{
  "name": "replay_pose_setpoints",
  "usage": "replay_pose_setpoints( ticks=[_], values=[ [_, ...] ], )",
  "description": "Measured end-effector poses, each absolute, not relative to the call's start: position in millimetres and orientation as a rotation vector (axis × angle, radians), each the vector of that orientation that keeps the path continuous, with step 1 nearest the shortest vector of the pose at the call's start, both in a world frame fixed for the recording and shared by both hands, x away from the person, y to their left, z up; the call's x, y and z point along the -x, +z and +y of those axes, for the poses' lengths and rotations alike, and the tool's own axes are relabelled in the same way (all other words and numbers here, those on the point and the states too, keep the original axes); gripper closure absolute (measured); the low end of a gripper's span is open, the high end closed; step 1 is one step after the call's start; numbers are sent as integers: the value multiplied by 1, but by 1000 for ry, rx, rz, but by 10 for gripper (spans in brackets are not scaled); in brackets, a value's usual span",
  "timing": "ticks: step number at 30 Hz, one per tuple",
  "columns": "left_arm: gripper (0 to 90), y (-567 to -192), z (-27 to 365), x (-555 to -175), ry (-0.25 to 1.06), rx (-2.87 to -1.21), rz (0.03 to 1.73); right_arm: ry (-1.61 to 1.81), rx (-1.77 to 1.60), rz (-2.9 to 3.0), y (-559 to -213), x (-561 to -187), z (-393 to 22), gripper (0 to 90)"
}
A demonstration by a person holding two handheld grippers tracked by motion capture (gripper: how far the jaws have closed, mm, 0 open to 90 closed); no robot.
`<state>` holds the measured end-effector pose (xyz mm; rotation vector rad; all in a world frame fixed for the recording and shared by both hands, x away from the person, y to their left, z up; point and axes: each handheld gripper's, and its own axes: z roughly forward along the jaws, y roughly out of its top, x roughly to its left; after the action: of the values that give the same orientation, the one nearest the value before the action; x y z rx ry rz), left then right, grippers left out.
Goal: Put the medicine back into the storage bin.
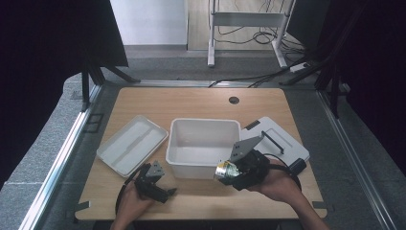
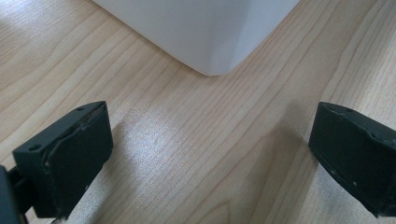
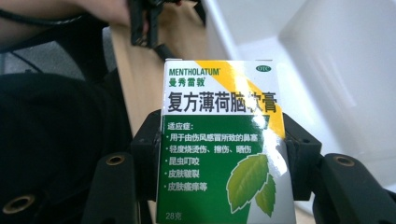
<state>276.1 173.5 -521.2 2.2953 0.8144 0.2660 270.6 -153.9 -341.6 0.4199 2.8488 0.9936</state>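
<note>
A small Mentholatum carton, white and green with a yellow stripe and leaf art, is clamped between the jaws of my right gripper. In the high view that gripper hovers at the front right corner of the white bin, the carton sticking out toward the left. My left gripper lies low on the table near the front edge, left of the bin. Its jaws stand wide apart in the left gripper view, with bare wood between the fingertips and the bin's corner ahead.
A white lid or shallow tray lies left of the bin. A flat white case with a black handle lies to the bin's right. A cable hole sits near the table's far edge.
</note>
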Motion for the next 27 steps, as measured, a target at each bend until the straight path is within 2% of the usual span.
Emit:
replay_pose_setpoints(
  ticks=[12,27],
  values=[
    [0,-521,173,-276,266,-2292,817,954,-510,2767,-332,-316,-142,447],
    [0,-521,174,-276,267,-2295,812,853,-608,2706,-366,-362,-125,447]
  ],
)
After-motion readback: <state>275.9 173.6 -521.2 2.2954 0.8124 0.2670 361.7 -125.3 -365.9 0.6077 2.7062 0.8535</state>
